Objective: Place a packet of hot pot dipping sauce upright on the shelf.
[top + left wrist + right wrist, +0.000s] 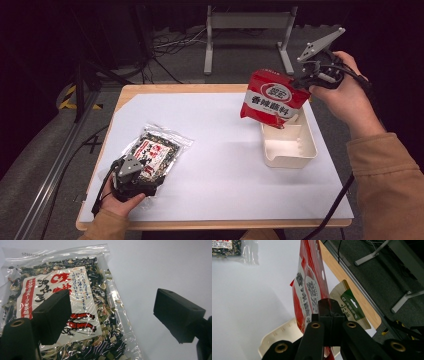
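Red packet point(272, 100) pinched in right gripper point(305, 80) jaws above cream bin point(290, 147); left gripper point(110, 312) jaws spread.

a light wooden table point(131, 92) covered by a white paper sheet point(220, 155) stands on dark grey carpet point(35, 150). behind it, a grey metal stand point(247, 30), tangled black cables point(170, 42) and yellow-black floor tape point(67, 97) (the room beyond is dark).

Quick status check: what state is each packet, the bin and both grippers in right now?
Red foil seasoning packet: lifted, hanging over the bin, pinched at its top edge.
Clear plastic packet of dried greens: flat on the white sheet, sealed, not gripped.
Cream plastic bin: upright, holding a green-labelled pouch.
Right gripper: jaws shut on the red packet.
Left gripper: jaws open over the clear packet.
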The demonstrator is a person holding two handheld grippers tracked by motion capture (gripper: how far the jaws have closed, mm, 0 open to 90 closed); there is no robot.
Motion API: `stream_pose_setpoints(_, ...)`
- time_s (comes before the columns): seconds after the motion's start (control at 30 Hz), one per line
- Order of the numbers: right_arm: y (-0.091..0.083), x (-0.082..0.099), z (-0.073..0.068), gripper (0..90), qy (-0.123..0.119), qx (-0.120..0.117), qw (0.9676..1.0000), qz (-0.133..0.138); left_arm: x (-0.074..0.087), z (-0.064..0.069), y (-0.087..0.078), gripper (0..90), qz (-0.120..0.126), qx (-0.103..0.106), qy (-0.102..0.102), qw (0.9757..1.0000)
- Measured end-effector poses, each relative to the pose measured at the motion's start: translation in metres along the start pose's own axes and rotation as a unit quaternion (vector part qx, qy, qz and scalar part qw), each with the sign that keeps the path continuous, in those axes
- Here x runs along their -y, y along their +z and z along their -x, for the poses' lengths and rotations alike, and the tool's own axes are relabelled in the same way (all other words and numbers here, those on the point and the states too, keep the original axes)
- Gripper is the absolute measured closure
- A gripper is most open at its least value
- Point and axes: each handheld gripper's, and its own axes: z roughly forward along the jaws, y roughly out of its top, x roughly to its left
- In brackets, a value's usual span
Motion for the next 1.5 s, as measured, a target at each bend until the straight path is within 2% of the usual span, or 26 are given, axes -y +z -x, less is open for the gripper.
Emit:
stream_pose_setpoints(0.17, 0.001, 0.002, 0.009, 89.9, -0.016, -0.002, 0.9999, 0.0, 0.004, -0.001, -0.005, 15.2, -0.001, -0.007, -0.006, 1.0)
stream_pose_setpoints(0.27, 0.003, 0.004, 0.014, 89.9, -0.03, -0.004, 0.9995, -0.004, 0.006, 0.002, -0.011, 15.5, 0.009, -0.016, -0.006, 0.9998)
stream_pose_setpoints(0.43, 0.006, 0.008, 0.021, 89.9, -0.038, -0.002, 0.9992, -0.01, 0.011, 0.0, -0.015, 15.4, 0.003, -0.026, -0.011, 0.9996)
stream_pose_setpoints(0.57, 0.007, 0.011, 0.027, 89.9, -0.036, -0.002, 0.9993, -0.008, 0.014, 0.0, -0.018, 15.4, 0.005, -0.032, -0.019, 0.9993)
stream_pose_setpoints(0.93, 0.018, 0.021, 0.039, 89.9, -0.044, -0.001, 0.9991, 0.0, 0.015, -0.001, -0.019, 15.4, 0.006, -0.032, -0.02, 0.9993)
stream_pose_setpoints(1.17, 0.028, 0.032, 0.047, 89.9, -0.038, -0.005, 0.9993, 0.006, 0.012, -0.001, -0.017, 15.4, 0.006, -0.028, -0.017, 0.9995)
stream_pose_setpoints(1.5, 0.035, 0.04, 0.049, 89.9, -0.037, 0.001, 0.9993, 0.002, 0.01, -0.001, -0.013, 15.3, 0.004, -0.022, -0.016, 0.9996)
